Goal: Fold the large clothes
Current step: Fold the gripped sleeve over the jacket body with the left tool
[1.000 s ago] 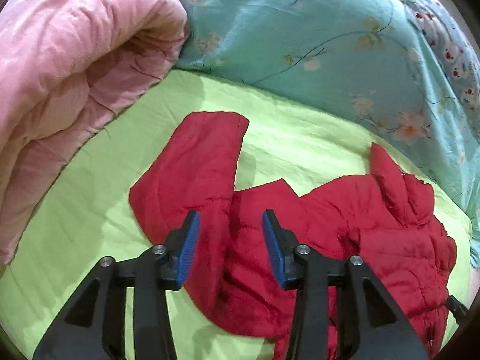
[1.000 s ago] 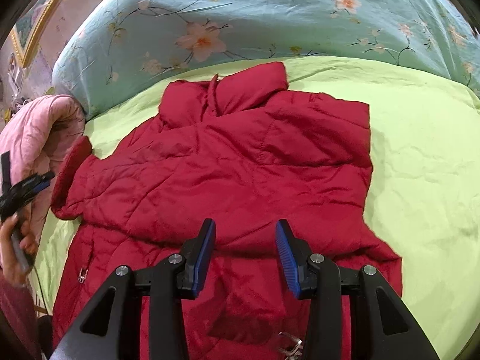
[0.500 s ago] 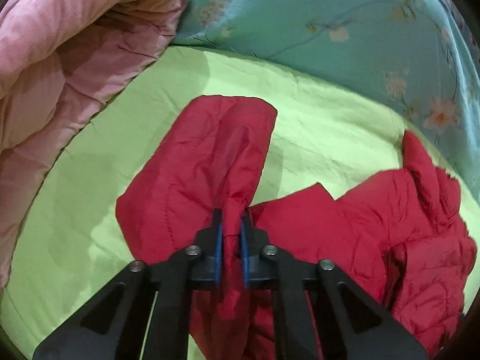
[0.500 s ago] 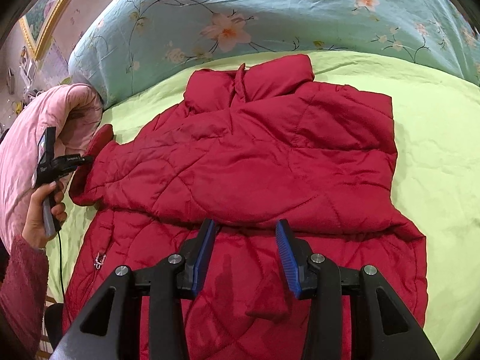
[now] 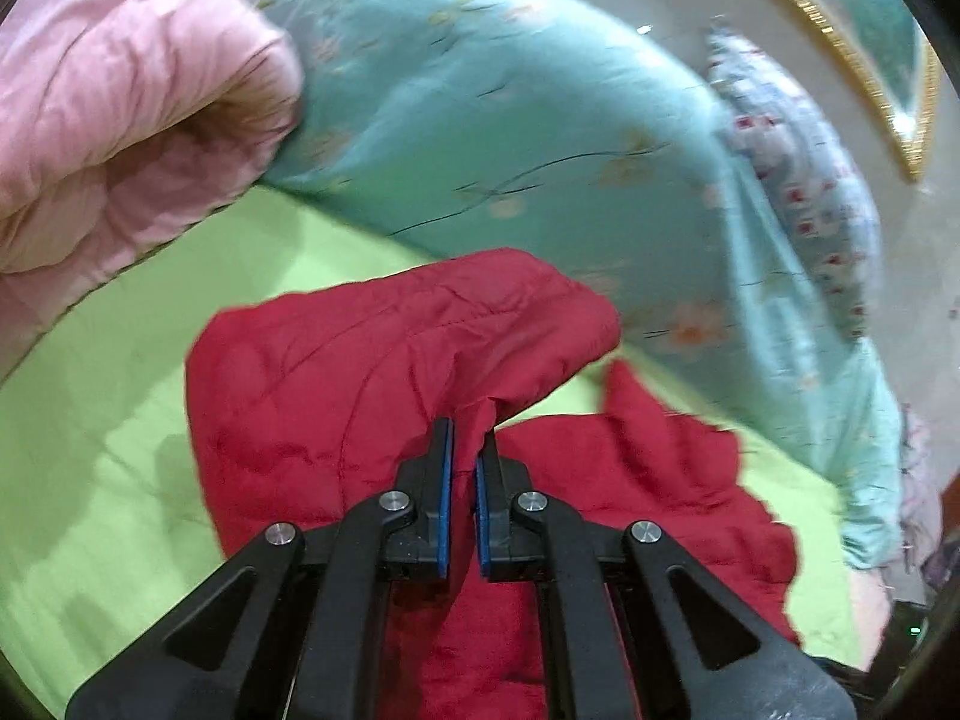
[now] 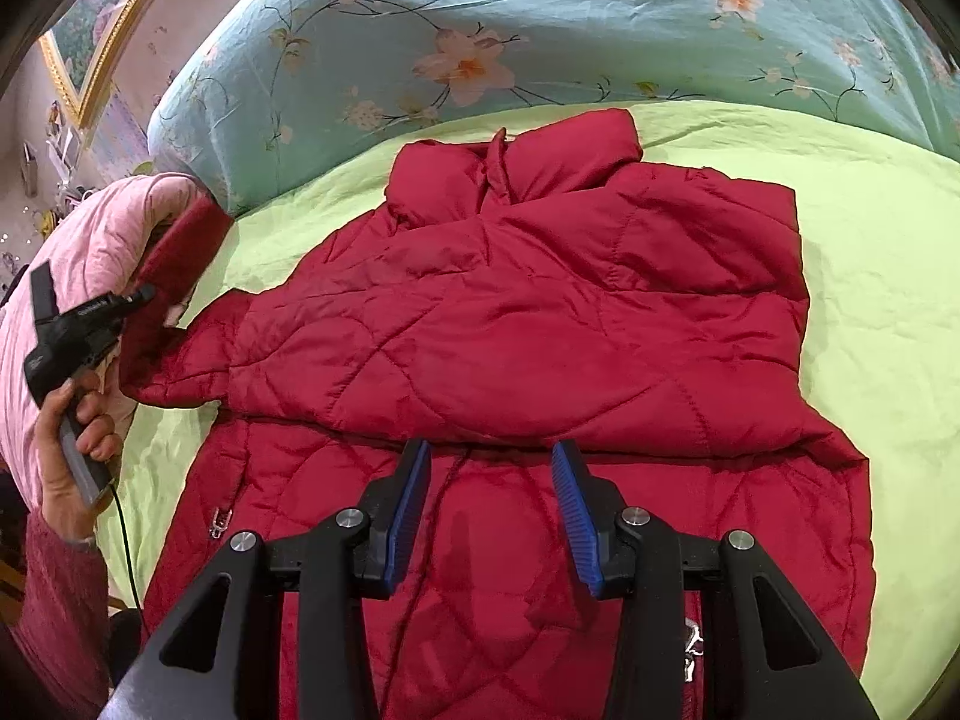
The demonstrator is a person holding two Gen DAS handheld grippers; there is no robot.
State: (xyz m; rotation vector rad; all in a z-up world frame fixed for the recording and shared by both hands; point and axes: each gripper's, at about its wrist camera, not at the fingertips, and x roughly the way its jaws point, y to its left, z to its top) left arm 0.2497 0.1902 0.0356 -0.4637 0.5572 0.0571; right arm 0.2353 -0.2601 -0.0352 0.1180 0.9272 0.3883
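Sleeve (image 5: pixel 384 360) of red jacket (image 6: pixel 540 324) on bed (image 6: pixel 870 276), far left, newly clamped in left tool (image 5: pixel 463 468) and lifted, probably to fold inward; right tool (image 6: pixel 491 516) apart, empty, above near hem.

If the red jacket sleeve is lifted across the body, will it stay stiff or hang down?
Probably floppy: the sleeve already bunches and folds where the left gripper pinches it. The puffy quilting suggests it is light. Its smooth shell may slip a little.
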